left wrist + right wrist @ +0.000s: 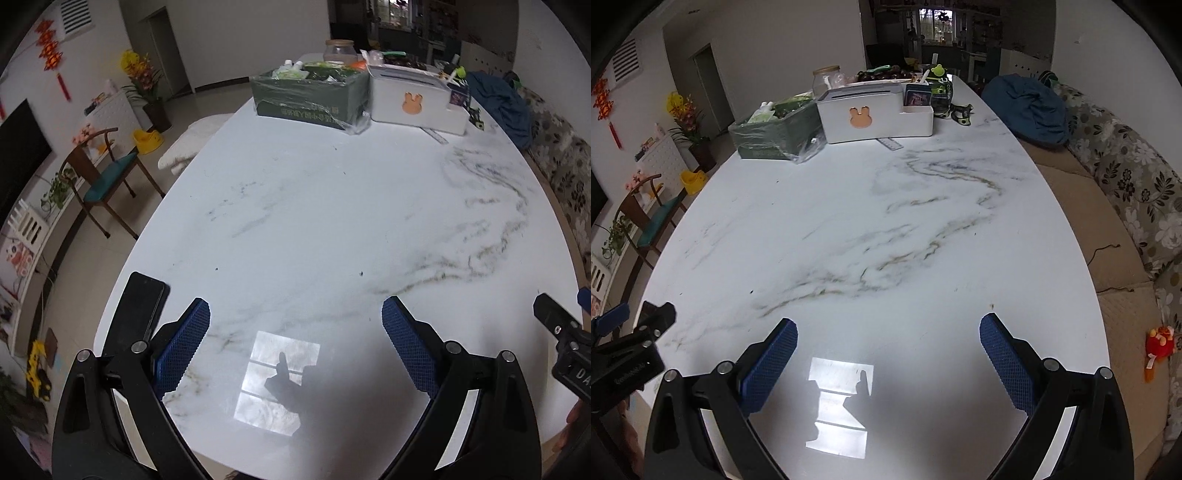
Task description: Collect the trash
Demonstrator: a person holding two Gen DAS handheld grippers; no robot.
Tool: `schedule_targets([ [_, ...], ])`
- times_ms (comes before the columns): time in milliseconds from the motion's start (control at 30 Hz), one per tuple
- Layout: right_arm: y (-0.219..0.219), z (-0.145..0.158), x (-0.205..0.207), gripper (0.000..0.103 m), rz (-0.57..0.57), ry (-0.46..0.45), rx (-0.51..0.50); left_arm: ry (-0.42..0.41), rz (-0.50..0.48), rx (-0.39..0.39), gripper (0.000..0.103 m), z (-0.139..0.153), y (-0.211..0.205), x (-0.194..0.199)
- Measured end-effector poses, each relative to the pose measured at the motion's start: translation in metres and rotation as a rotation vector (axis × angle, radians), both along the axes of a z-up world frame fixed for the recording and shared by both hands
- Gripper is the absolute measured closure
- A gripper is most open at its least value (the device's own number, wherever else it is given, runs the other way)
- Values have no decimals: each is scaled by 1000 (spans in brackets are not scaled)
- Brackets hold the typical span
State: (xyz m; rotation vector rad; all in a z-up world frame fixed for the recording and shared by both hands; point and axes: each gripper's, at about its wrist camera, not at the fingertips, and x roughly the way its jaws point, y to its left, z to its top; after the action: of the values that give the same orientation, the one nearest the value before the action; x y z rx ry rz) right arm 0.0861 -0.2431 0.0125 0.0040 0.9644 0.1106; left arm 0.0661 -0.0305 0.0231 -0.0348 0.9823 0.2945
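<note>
With both the left gripper (295, 314) and right gripper (888, 336) spread wide and empty, reach for the green box (310, 98) of trash at the table's (314, 221) far edge, staying level.

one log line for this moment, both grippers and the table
left gripper: open, empty | right gripper: open, empty | marble table: near part bare | green box: far end | phone: left edge

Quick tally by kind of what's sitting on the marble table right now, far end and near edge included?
Boxes: 2, the green box and the white organizer
Jars: 1, the glass jar
Rulers: 1, the ruler
Phones: 1, the black phone
Total: 5, small clutter behind the organizer uncounted.
</note>
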Motion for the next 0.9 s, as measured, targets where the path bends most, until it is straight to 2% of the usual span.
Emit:
schedule_targets([
  [67,4,-5,5,5,-27,16,-8,-1,0,-10,11,-2,5,4],
  [233,23,-10,5,5,-96,30,-12,2,-95,-1,11,-7,13,13],
  [367,41,-12,7,5,-121,32,-26,-13,-175,-45,11,-7,25,16],
  [433,45,-11,9,5,-145,20,-52,-5,-197,-36,11,-9,29,20],
  [533,47,-7,9,5,-176,7,-41,-14,-209,-30,11,-10,32,24],
  [733,57,-8,11,5,-151,6,-115,-9,-206,-100,11,-17,37,35],
  [900,58,-10,11,5,-142,11,-119,-8,-216,-96,11,-21,33,40],
])
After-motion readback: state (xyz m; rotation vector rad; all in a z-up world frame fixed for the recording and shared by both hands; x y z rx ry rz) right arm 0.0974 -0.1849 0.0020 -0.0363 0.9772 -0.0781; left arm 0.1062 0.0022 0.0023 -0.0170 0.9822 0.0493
